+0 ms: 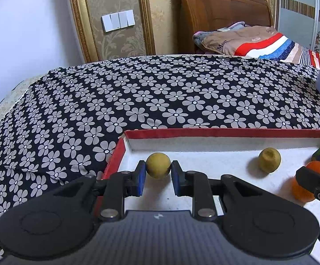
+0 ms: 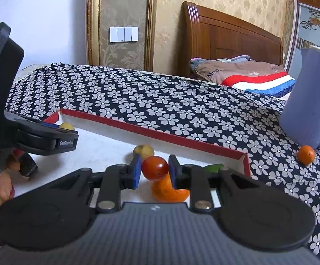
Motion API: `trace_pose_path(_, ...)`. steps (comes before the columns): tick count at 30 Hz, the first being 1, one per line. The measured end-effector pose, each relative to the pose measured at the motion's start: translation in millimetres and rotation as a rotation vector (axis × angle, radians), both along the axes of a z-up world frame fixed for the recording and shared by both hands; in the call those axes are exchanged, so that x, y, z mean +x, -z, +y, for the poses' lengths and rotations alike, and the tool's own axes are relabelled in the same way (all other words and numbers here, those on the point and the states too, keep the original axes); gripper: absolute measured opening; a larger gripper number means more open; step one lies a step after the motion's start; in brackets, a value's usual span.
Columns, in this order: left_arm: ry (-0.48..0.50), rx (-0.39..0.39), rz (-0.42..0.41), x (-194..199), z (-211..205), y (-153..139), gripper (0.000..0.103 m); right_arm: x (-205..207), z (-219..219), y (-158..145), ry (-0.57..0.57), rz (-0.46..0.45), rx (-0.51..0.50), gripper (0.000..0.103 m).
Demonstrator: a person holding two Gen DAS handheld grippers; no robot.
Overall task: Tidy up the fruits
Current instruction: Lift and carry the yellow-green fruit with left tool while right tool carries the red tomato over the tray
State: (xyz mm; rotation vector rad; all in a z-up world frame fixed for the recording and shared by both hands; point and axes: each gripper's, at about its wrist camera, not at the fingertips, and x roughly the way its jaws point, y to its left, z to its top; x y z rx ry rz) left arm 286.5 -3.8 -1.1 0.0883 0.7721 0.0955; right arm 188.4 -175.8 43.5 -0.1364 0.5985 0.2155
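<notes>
Left claw (image 1: 158,172): blue pads closed against both sides of a yellow fruit (image 1: 158,165), held low at the left end of the box (image 1: 226,131). Whether the fruit rests on the box floor or hangs just above it cannot be told. The grip sits across the fruit's middle, likely so the round shape does not squirt out.

Right claw (image 2: 155,169): pads pressed on a red tomato (image 2: 155,168), gripping it at the right end of the same box, just above an orange fruit (image 2: 168,191) lying on the floor beneath. Judged as either a lift-out or a set-down; the frames do not settle which.

Box: shallow, white inside, red rim, lying on a black flowered cloth (image 1: 137,92). Contents besides the above: a second yellow fruit (image 1: 269,160) near the far wall between the claws, and a green item (image 2: 214,167) in the right corner, mostly hidden.

Outside the box: a small orange (image 2: 306,155) on the cloth, touching or just beside the base of a blue cup (image 2: 308,101). It appears not yet sorted.

Background: wooden headboard (image 2: 232,35), folded striped blanket (image 2: 255,77), wall switches (image 2: 123,34).
</notes>
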Motion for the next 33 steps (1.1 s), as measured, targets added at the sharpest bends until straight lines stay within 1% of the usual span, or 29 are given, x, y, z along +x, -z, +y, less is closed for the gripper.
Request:
trace_pose_path(17, 0.003, 0.003, -0.004, 2.4, -2.3, 1.5, 0.024, 0.8, 2.0, -2.5, -0.002, -0.007, -0.005, 0.025)
trace_pose_path(33, -0.002, 0.006, 0.010, 7.7, -3.5, 6.7, 0.024, 14.6, -3.6, 6.5, 0.027, 0.018, 0.008, 0.025)
